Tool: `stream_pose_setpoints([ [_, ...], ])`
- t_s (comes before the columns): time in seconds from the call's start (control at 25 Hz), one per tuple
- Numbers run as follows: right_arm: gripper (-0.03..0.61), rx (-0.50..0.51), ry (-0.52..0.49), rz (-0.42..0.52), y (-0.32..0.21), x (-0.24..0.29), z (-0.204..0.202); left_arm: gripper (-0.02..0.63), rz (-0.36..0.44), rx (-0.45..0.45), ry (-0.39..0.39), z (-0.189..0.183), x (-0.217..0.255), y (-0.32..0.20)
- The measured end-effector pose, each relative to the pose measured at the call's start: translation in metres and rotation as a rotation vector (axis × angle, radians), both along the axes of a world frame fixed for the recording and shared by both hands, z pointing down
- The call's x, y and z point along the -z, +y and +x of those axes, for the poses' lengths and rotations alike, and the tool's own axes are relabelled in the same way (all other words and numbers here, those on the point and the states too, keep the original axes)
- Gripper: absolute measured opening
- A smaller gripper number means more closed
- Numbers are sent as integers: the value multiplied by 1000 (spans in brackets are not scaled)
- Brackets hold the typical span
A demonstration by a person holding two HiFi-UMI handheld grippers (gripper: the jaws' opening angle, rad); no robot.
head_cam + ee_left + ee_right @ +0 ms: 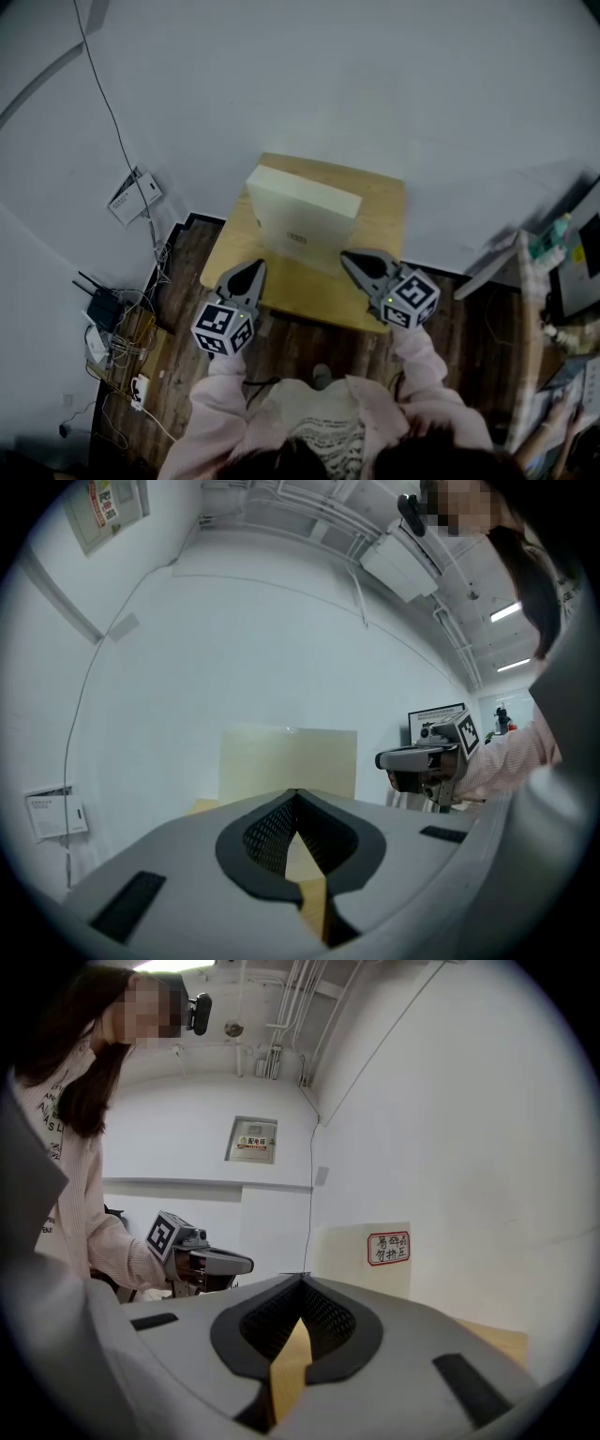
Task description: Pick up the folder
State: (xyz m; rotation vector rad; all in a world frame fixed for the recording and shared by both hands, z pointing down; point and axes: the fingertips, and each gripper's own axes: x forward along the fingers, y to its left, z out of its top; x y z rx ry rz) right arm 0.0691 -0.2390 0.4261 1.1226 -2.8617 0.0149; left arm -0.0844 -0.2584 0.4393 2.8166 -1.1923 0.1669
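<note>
A cream box-like folder [305,220] stands upright on a small wooden table [380,202], its broad face with a small label turned toward me. My left gripper [258,265] hovers at the table's front edge, just left of the folder and apart from it, shut with nothing in it. My right gripper [347,255] is shut and empty at the folder's front right, also apart from it. In the left gripper view the folder [286,761] rises beyond the closed tips [296,792]. The right gripper view shows the folder [361,1258] with a red-framed label ahead of its tips [302,1277].
The table stands against a pale wall. On the dark wood floor at left lie a router [103,309], tangled cables and a power strip [139,386]. A paper notice [134,195] hangs on the wall. A cluttered shelf [553,272] stands at right.
</note>
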Motion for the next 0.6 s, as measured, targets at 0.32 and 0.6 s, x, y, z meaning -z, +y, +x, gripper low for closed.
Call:
stream_pose_setpoints([
  [0.32, -9, -12, 25, -41, -14, -11, 20, -2, -21, 1, -48, 8, -7, -24],
  [0.6, -9, -48, 50, -64, -24, -23, 26, 0, -34, 16, -66, 0, -16, -38],
])
